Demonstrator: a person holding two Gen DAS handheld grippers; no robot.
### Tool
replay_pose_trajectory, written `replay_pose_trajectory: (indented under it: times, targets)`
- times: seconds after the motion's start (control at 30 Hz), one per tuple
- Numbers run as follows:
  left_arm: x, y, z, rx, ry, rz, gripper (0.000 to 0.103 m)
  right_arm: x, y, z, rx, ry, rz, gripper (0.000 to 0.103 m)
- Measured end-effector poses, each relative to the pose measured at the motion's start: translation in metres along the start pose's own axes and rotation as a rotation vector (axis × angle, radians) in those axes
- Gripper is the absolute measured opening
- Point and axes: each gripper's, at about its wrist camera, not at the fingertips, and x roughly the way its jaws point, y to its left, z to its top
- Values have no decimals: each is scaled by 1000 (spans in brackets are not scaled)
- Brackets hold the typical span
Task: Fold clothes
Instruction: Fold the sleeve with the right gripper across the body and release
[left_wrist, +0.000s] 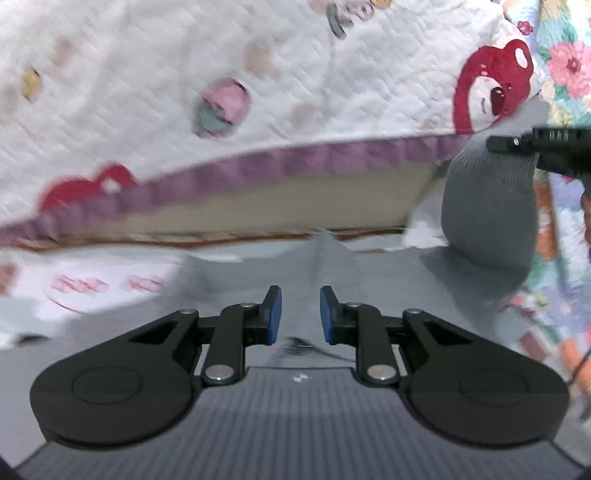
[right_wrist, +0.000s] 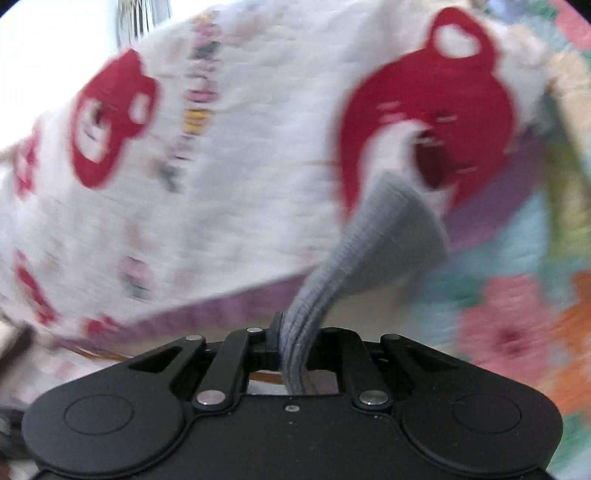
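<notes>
The grey knit garment (right_wrist: 373, 236) is pinched at one ribbed end by the right gripper (right_wrist: 291, 343); its tongs are closed tight on the cloth w/ almost no gap left. That end is held up in the air, and the rest hangs down and spreads flat on the bed, near the white quilt w/ red bears (left_wrist: 258, 74).

The left gripper (left_wrist: 301, 314) is held low over the flat grey part (left_wrist: 306, 266). Its blue pads (left_wrist: 275, 314) are apart, approx. half open, and nothing is held between them.

To do this step well, the lifted end should prob. be carried slowly across and laid over the flat part, so edges line up. The flat part could be pressed or pinched by the left tongs so it is not dragged along. The cloth is soft and stretchy, so a hard pull should be avoided.

The right gripper is pointed forward toward the quilt and looks tilted; the left is aimed along the bed.
</notes>
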Motion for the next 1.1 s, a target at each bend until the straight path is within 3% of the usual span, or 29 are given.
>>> replay_pose_trajectory:
  times: [0.07, 0.2, 0.33, 0.43, 0.5, 0.53, 0.7, 0.8, 0.9, 0.97, 1.1]
  targets:
    - [-10, 13, -5, 27, 10, 29, 21, 10, 26, -3, 49, 20, 96, 11]
    - [-24, 39, -20, 0, 48, 7, 20, 41, 98, -42, -276, 234, 116, 11]
    - [-31, 49, -43, -49, 72, -87, 24, 62, 122, -70, -239, 349, 215, 14]
    - [-23, 54, -66, -116, 125, -138, 25, 65, 142, -98, -242, 405, 312, 27]
    - [-18, 54, -81, -131, 144, -143, 25, 50, 154, -118, -385, 399, 322, 45]
    - [-16, 55, -89, -139, 154, -145, 25, 42, 160, -128, -456, 395, 325, 47]
    - [-6, 60, -104, -263, 215, -271, 31, -9, 129, -152, -591, 371, 165, 55]
    - [0, 42, -102, -201, 240, -300, 36, -36, 90, -161, -615, 388, 1, 57]
    - [5, 24, -101, -135, 265, -327, 42, -55, 46, -162, -513, 401, -160, 58]
    - [8, 11, -100, -91, 281, -345, 42, -64, 23, -163, -450, 401, -232, 58]
    - [15, -13, -98, -2, 314, -380, 38, -70, 2, -169, -392, 420, -291, 58]
